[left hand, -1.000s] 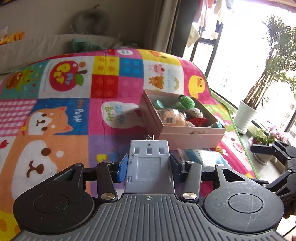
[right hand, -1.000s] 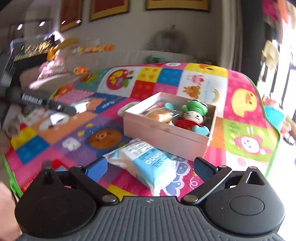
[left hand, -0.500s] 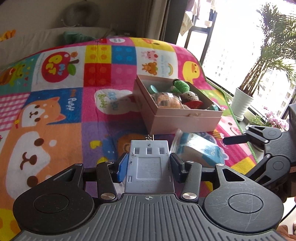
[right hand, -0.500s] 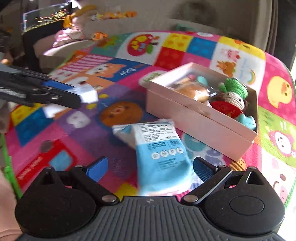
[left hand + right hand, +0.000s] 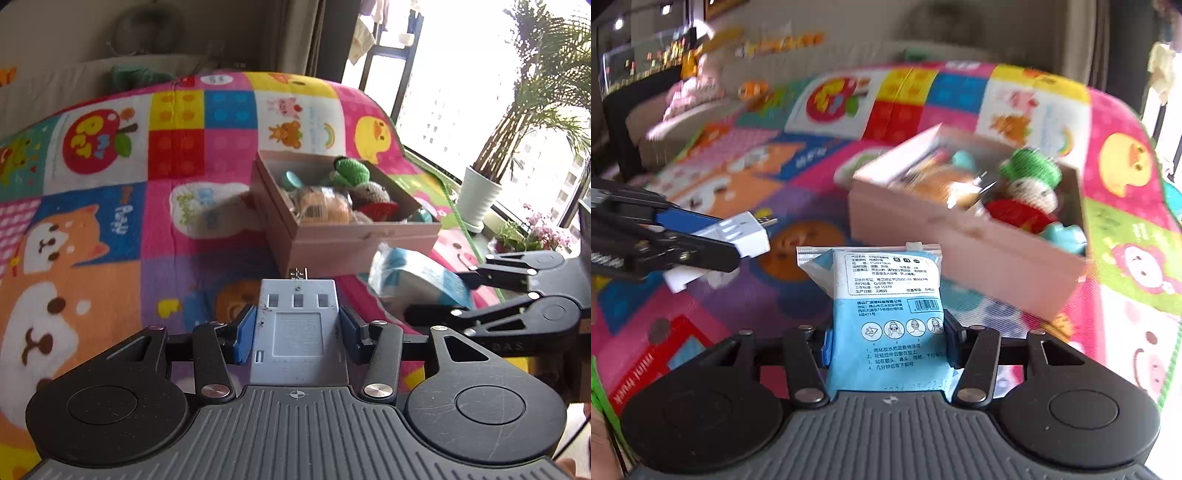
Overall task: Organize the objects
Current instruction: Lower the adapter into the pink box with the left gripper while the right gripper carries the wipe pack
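**Two things held, one box waiting**

From the left wrist we see our left gripper [image 5: 297, 330] clenched on a grey plug adapter [image 5: 298, 321] — hard and stiff, easy to hold by its flat sides. Far ahead sits the pink box [image 5: 347, 229], already full of toys, on the play mat [image 5: 110, 229].

From the right wrist, our right gripper [image 5: 886, 345] has just been closing, and now squeezes a blue packet [image 5: 886, 317] near its bottom. We think it is soft, light and slippery — better held around the thick middle. The box [image 5: 960, 240] lies just beyond, to the right.
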A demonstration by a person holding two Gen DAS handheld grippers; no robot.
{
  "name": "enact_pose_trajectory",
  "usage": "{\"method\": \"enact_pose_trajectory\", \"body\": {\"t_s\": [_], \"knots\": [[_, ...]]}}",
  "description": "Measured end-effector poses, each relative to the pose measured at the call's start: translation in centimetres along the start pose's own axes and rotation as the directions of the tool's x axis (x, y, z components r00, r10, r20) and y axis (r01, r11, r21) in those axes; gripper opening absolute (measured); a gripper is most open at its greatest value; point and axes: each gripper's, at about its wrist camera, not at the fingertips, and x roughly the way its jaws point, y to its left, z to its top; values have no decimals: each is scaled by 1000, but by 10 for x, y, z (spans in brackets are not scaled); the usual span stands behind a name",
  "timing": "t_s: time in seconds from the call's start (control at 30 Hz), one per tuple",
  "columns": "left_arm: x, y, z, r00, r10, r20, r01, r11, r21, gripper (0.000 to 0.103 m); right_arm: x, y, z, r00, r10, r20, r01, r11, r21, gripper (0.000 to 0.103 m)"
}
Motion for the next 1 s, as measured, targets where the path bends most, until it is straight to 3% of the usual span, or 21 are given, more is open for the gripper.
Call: {"method": "enact_pose_trajectory", "body": {"t_s": [0.2,0.37,0.47,0.57,0.6,0.73,0.93,1.0], "knots": [[48,-32,76,991,-98,94,102,994,-35,53,-51,-35,-3,989,-38,145,18,990,138,52],[118,-53,117,980,-165,112,186,958,-217,53,-67,-56,-9,970,-116,213,71,976,207,52],[156,-68,117,990,-132,58,142,965,-219,53,-70,-66,-15,966,-130,222,77,970,231,52],[173,-83,102,999,-5,45,9,996,-88,54,-70,-74,-23,964,-153,216,99,965,244,52],[177,-85,97,999,34,42,-32,999,-44,60,-70,-76,-25,963,-162,214,107,963,246,52],[166,-83,83,999,2,43,-2,1000,18,54,-69,-86,-30,956,-192,220,130,955,268,52],[110,-70,88,977,-102,187,100,995,21,54,-71,-99,-23,949,-208,236,133,945,298,52],[93,-55,86,965,-102,243,107,994,-8,54,-71,-100,-15,946,-220,237,150,948,282,52]]}}
